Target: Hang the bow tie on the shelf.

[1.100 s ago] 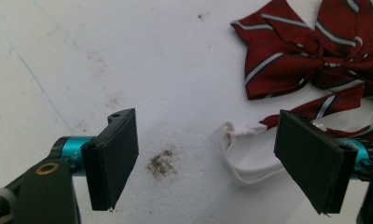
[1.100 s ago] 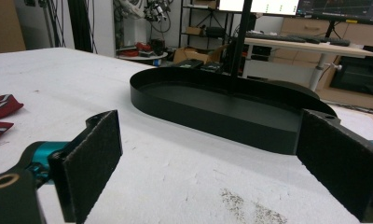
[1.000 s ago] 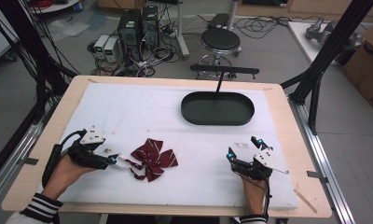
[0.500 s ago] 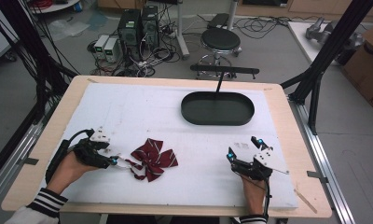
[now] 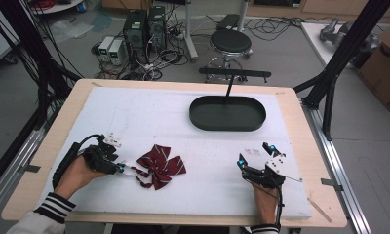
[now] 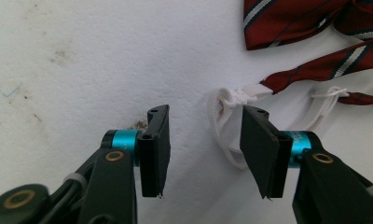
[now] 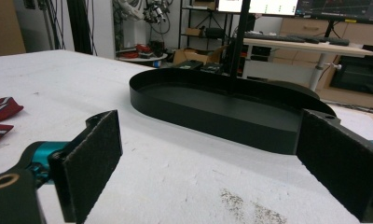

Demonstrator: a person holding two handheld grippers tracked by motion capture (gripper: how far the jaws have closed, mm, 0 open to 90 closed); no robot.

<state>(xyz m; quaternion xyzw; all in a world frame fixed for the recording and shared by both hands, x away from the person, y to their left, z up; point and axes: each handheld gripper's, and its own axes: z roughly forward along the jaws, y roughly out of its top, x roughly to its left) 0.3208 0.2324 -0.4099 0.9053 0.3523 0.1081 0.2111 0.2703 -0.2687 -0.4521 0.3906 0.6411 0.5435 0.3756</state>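
The left tongs (image 6: 204, 156) sit low on the white counter (image 5: 149, 117), jaws parted, with the white elastic loop (image 6: 224, 128) of the red striped bow tie (image 5: 160, 166) lying against the inner face of one jaw; whether it is pinched at all is hard to say. The bow tie lies just beyond them. The right tongs (image 7: 212, 163) rest well apart, jaws spread wide, nothing between. Farther back stands an empty black oval tray (image 5: 227, 126), with a stool (image 5: 230, 41) and computer boxes (image 5: 144, 24) on the floor beyond.
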